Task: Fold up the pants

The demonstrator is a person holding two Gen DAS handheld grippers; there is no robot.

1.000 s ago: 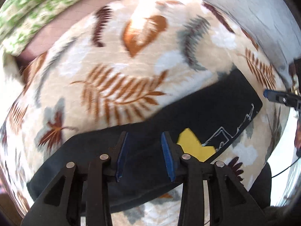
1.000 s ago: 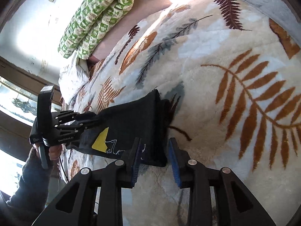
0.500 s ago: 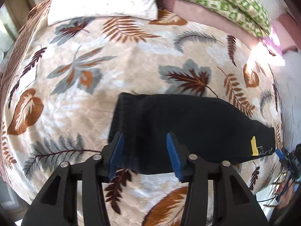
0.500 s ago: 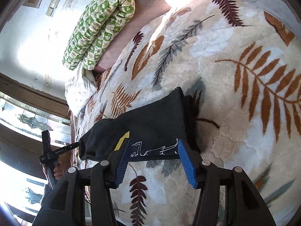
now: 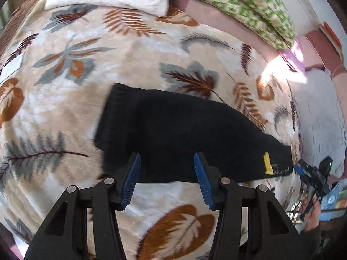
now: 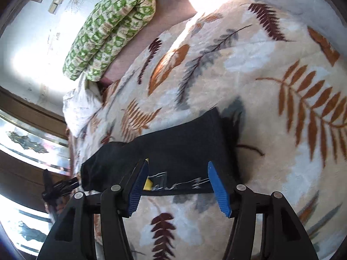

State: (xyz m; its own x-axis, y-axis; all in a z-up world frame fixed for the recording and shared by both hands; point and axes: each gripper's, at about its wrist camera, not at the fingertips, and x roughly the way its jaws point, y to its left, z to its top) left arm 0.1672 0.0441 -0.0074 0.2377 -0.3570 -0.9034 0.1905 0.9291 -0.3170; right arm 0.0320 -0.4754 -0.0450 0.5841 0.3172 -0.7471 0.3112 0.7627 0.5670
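Hovering left tool [image 5: 167,169] | right tool [image 6: 177,176] | both just spread, empty | pants [image 5: 184,134] folded flat | blanket [image 5: 65,108] bare around edges

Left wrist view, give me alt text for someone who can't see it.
Black pants lie folded lengthwise on a leaf-patterned blanket, with the open left gripper hovering over their near edge, holding nothing. A yellow patch marks the end near the right gripper.
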